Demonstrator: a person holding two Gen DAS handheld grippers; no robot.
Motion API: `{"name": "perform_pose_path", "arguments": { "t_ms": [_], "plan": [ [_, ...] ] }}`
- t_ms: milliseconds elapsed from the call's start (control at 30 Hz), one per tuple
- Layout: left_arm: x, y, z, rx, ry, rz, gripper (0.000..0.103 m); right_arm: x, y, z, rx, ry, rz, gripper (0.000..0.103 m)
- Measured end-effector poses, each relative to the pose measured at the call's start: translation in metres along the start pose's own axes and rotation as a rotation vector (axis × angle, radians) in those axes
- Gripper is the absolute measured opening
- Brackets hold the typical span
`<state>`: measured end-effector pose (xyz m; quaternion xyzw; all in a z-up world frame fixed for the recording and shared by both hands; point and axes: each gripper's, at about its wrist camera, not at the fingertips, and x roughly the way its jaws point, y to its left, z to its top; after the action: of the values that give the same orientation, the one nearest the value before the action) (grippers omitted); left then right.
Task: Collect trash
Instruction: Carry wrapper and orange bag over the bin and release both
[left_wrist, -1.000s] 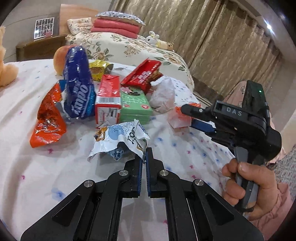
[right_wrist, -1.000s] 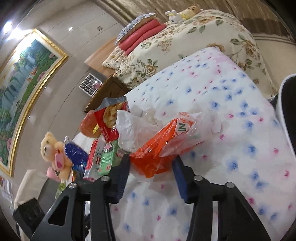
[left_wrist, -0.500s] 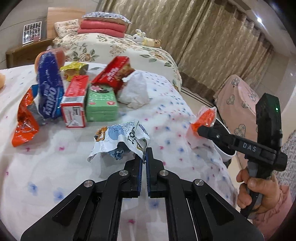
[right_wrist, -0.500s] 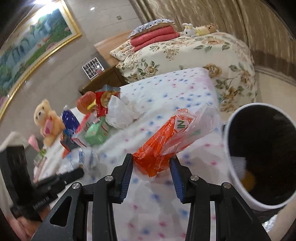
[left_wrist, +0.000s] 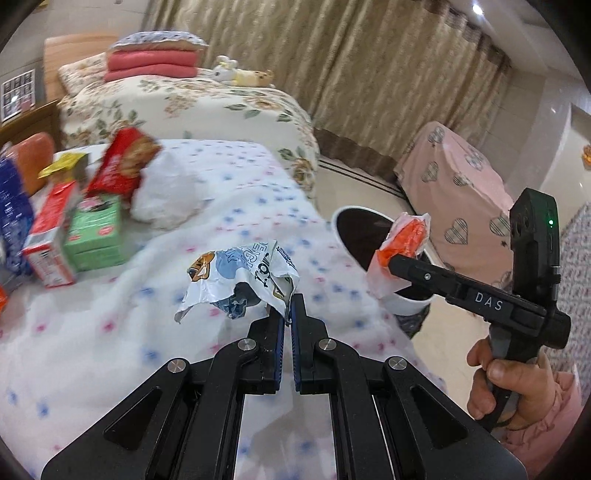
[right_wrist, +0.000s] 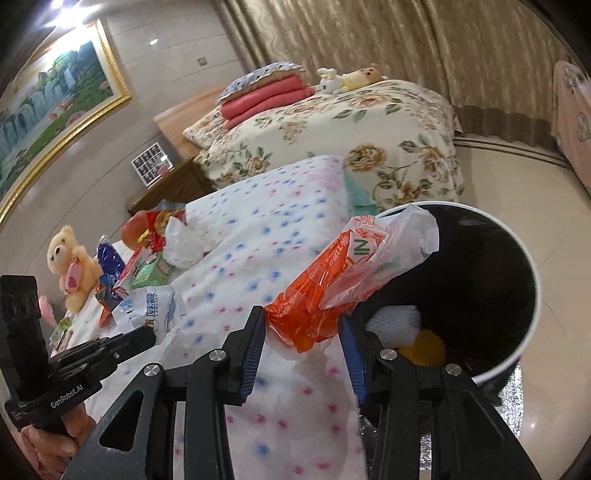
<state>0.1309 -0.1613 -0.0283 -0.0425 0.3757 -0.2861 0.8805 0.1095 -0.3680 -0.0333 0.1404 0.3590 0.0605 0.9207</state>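
The crumpled orange-and-clear plastic wrapper (right_wrist: 334, 284) sits pinched in the right gripper (right_wrist: 303, 332), jaws partly apart around it, right at the rim of the white round bin with the black liner (right_wrist: 532, 266), at three o'clock in the right wrist view. The left gripper (left_wrist: 289, 308), jaws nearly together, clamps a crumpled white-and-blue snack wrapper (left_wrist: 236, 275) above the white bedsheet with blue and pink flowers (left_wrist: 110, 332). More packets (left_wrist: 92, 225) lie at nine o'clock.

Crumpled orange wrapper (right_wrist: 325, 291) and white wrapper (left_wrist: 236, 275), both held aloft.
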Motion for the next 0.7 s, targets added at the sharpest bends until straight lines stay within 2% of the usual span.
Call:
{"name": "perform_pose_path", "arguments": {
  "t_ms": [333,700],
  "plan": [
    [0.032,-0.036,0.014,0.066,0.034,-0.035,0.003,-0.015,-0.039,0.001,0.043,-0.023,-0.048,0.041],
    [0.058,-0.064,0.031,0.117,0.050,-0.049,0.003,-0.015,-0.067,0.005,0.066,-0.018,-0.061,0.042]
  ]
}}
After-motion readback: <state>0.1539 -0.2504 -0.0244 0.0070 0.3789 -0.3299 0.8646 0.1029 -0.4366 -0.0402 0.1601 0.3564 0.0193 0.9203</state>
